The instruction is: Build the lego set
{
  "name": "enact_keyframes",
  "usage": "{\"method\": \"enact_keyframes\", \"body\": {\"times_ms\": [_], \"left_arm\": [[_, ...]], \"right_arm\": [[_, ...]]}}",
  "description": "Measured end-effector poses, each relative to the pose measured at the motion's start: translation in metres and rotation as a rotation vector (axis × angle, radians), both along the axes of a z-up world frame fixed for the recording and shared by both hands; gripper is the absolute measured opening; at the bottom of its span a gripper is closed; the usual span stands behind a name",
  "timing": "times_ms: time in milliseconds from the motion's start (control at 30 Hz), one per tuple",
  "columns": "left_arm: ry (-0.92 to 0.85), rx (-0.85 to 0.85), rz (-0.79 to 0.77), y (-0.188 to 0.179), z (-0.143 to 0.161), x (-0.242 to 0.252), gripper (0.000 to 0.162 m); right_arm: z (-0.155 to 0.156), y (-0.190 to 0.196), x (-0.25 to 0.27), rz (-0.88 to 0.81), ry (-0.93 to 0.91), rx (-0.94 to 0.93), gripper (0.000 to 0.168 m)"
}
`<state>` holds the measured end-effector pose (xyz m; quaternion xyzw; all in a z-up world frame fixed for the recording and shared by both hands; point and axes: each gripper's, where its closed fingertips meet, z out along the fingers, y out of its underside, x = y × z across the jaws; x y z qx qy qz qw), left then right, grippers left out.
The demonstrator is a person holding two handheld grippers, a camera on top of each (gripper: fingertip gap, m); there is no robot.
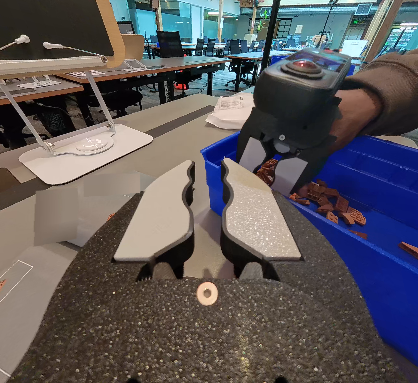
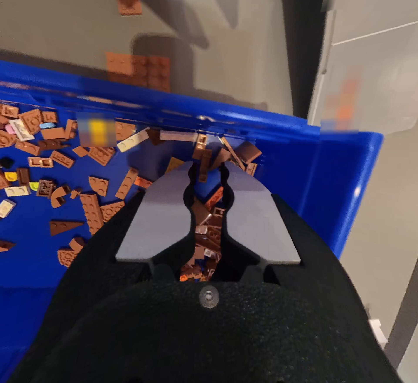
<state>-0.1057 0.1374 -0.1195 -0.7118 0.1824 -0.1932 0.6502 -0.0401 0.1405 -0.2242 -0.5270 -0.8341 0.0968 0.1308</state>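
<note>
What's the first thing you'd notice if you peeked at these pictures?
The big blue bin, scattered with mostly brown lego pieces, jumps out first. The right gripper is dipped into the pile at the bin's corner, its jaws slightly apart with bricks between them. The left gripper hovers open just outside the bin's end wall, and a white stand sits on the grey table to the left.

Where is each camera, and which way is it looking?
Left wrist view: sits on the left gripper, looks across the table; its fingers, the right gripper and a sleeve show.
Right wrist view: sits on the right gripper, looks down at brown bricks.
Both see the blue bin.
</note>
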Motion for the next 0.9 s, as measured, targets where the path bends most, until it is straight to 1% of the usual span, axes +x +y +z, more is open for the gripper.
{"method": "enact_keyframes", "body": {"times_ms": [33, 200, 300, 400, 567, 733, 900], "left_arm": [[-0.002, -0.001, 0.000, 0.000, 0.000, 0.000, 0.021], [-0.004, -0.003, -0.004, 0.000, 0.000, 0.001, 0.021], [0.000, -0.001, -0.002, -0.001, 0.000, 0.001, 0.021], [-0.008, -0.001, 0.003, 0.000, 0.001, -0.001, 0.021], [-0.012, -0.001, -0.002, -0.001, 0.002, 0.000, 0.021], [-0.007, -0.002, 0.002, 0.000, 0.001, 0.000, 0.021], [-0.011, 0.000, 0.006, 0.000, 0.001, -0.001, 0.021]], "right_arm": [[-0.001, -0.004, -0.001, 0.011, -0.002, -0.019, 0.020], [-0.009, -0.014, -0.008, 0.012, -0.010, -0.087, 0.019], [-0.019, -0.013, -0.006, -0.006, -0.066, -0.091, 0.018], [-0.020, -0.015, 0.002, 0.000, -0.099, -0.098, 0.010], [-0.010, -0.004, 0.018, -0.006, -0.124, -0.025, 0.009], [0.004, 0.003, 0.023, -0.029, -0.093, -0.005, 0.017], [0.020, 0.007, 0.029, -0.052, -0.058, 0.011, 0.018]]}}
